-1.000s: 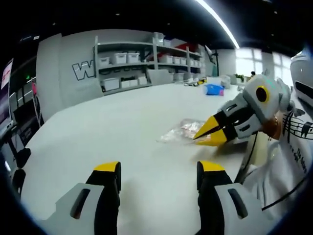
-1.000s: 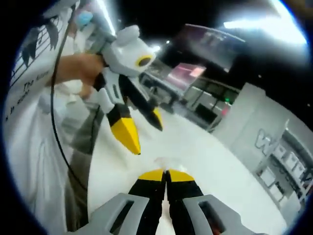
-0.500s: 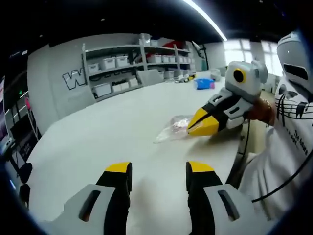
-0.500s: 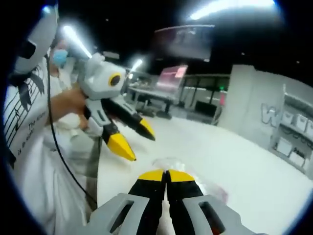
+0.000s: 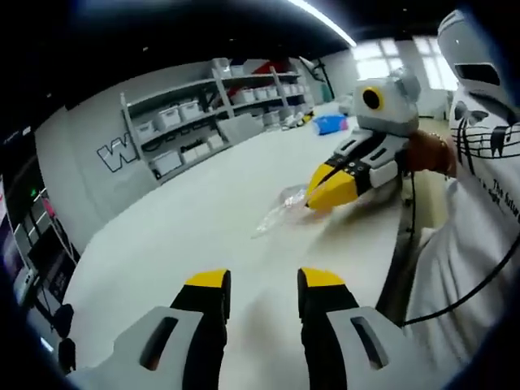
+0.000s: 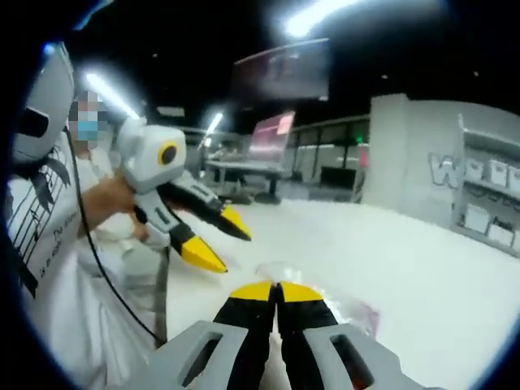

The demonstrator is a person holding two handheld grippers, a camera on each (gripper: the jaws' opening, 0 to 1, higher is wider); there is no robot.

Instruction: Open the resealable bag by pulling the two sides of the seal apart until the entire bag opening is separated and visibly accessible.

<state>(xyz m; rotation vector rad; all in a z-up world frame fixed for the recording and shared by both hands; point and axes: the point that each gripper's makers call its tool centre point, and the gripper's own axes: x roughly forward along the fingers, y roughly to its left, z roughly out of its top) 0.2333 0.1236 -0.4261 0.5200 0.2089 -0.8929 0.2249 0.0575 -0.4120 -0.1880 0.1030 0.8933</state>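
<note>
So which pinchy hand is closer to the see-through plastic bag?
The right. The right gripper has its fingers closed on the edge of the clear plastic resealable bag. The left gripper is open, back from it over the white table.

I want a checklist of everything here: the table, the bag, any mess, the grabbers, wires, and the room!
Surface: wide white table, mostly bare.
Job's things: clear crinkly resealable plastic bag lying on the table, its edge pinched; opening not visibly separated.
Clutter: small blue object at the table's far end.
Grippers: right gripper with yellow tips, shut on the bag; left gripper open, held apart from the bag.
Cables: thin black cable hanging across the person's white shirt.
Surroundings: grey shelves with white bins, bright ceiling strip light.
</note>
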